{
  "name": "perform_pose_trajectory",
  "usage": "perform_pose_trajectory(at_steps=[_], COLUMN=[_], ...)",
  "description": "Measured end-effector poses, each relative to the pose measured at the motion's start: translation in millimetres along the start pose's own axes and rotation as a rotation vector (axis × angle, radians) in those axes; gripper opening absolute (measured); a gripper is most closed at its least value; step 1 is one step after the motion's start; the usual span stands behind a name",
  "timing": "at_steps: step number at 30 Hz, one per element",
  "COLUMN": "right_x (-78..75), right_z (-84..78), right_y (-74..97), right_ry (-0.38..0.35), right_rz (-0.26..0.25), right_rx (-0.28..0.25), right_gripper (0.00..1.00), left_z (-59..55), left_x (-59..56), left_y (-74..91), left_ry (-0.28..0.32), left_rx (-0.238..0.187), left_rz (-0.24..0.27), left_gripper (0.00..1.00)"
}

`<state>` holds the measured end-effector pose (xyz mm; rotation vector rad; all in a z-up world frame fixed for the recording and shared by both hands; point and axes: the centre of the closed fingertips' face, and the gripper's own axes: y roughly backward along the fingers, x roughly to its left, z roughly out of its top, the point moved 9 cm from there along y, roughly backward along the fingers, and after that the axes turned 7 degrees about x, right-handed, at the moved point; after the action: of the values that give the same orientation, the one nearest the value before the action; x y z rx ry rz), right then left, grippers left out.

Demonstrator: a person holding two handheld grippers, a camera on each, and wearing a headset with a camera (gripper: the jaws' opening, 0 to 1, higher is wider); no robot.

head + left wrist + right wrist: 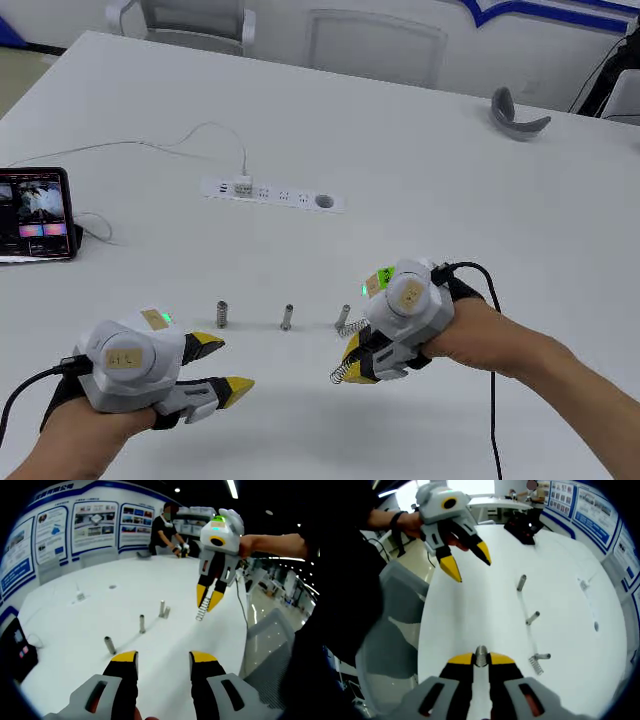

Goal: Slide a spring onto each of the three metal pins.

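Observation:
Three short metal pins stand in a row on the white table: left pin [222, 313], middle pin [287, 317], right pin [343, 317]. The left pin [110, 645] looks thicker and ribbed, as if a spring sits on it. A loose spring [352, 327] lies against the right pin. My right gripper [352, 366] hovers just right of and nearer than that pin, shut on another spring [341, 371], whose end shows between the jaws [480, 654]. My left gripper [230, 364] is open and holds nothing, in front of the left pin.
A white power strip [272, 192] with a cable lies behind the pins. A tablet [35, 213] sits at the left edge. A grey curved object [515, 113] rests far right. Chairs [190, 20] stand beyond the table. A person [167, 527] works at a distant bench.

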<state>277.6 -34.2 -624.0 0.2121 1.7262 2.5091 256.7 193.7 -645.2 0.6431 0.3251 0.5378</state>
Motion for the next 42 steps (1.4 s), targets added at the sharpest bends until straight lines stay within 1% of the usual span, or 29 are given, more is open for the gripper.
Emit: perform_pose_trajectory(at_steps=[9, 11, 13, 18, 23, 28, 37, 42], right_x=[-19.4, -23.2, -27.3, -38.3, -53.6, -66.2, -85.4, -94.5], right_z=[7.2, 8.4, 10.0, 12.8, 19.0, 27.0, 41.3, 47.2], right_y=[-7.7, -9.6, -11.6, -14.6, -15.2, -14.8, -17.2, -17.7], right_ry=[0.002, 0.005, 0.012, 0.027, 0.018, 0.009, 0.044, 0.044], right_rz=[-0.011, -0.019, -0.027, -0.032, -0.045, -0.048, -0.061, -0.071], right_rx=[0.019, 0.022, 0.027, 0.041, 0.04, 0.044, 0.064, 0.066], right_gripper=[0.12, 0.12, 0.12, 0.12, 0.12, 0.12, 0.12, 0.12], left_z=[-8.8, -10.0, -13.6, -17.7, -21.1, -22.2, -19.7, -23.9], left_x=[7.3, 8.2, 10.8, 12.3, 12.9, 11.4, 11.5, 12.5], left_y=[7.6, 8.6, 8.5, 11.0, 13.6, 16.2, 23.4, 27.0], left_ry=[0.049, 0.056, 0.072, 0.094, 0.125, 0.139, 0.155, 0.164], left_rx=[-0.006, -0.007, -0.002, 0.004, -0.001, 0.001, -0.018, -0.018], left_rz=[0.038, 0.049, 0.055, 0.073, 0.081, 0.081, 0.091, 0.097], left_gripper=[0.48, 0.5, 0.53, 0.6, 0.64, 0.66, 0.68, 0.68])
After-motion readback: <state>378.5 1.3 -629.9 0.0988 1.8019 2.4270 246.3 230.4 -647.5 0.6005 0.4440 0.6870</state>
